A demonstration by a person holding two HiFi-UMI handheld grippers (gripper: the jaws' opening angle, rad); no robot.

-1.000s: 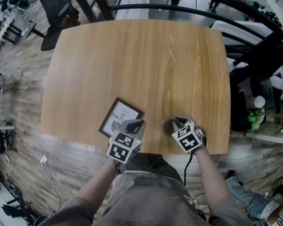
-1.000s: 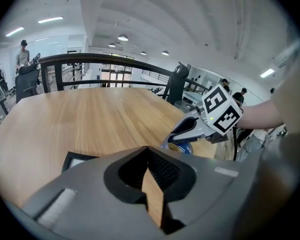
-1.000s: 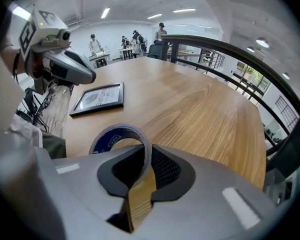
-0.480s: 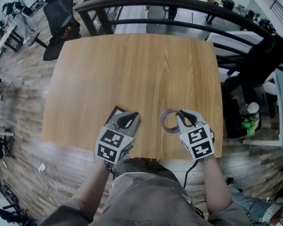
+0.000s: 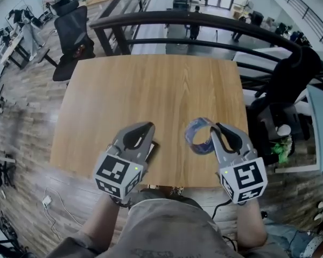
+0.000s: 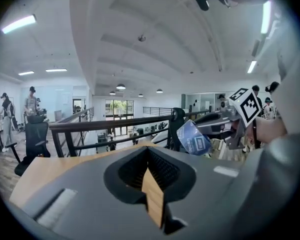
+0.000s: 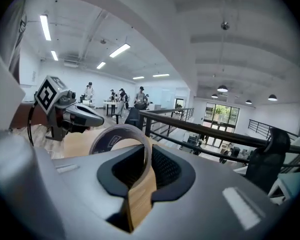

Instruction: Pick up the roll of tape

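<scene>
No legible text anywhere. Roll of tape (image 6: 196, 139) bears a white printed label on its blue side; the characters are too blurred to read.

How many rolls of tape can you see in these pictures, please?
1: the blue roll of tape is clamped in the right gripper, held up over the wooden table; none other shows.

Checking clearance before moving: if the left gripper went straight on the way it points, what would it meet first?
Probably the far part of the wooden table, otherwise the black railing beyond it; depth is unclear.
</scene>
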